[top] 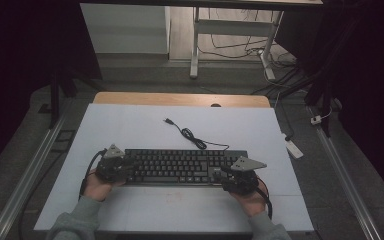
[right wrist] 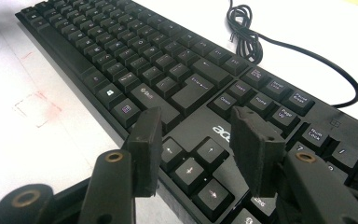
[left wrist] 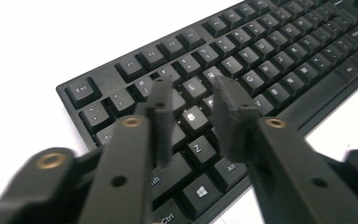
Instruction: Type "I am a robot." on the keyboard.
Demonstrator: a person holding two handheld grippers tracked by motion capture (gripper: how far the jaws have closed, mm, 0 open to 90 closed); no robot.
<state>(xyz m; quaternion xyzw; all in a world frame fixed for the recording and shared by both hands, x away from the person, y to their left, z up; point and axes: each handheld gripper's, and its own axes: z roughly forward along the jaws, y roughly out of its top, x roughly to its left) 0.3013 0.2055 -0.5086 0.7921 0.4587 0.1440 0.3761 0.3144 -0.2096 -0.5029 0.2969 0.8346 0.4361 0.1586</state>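
A black keyboard lies across the middle of the white table top. My left gripper hangs over its left end. In the left gripper view its jaws stand a little apart above the letter keys of the keyboard, with nothing between them. My right gripper is over the keyboard's right end. In the right gripper view it is open above the arrow keys of the keyboard, holding nothing.
The keyboard's black cable runs in a loose coil toward the table's far side, and it shows as a coil in the right gripper view. A wooden strip edges the far side. Table legs and floor cables lie beyond.
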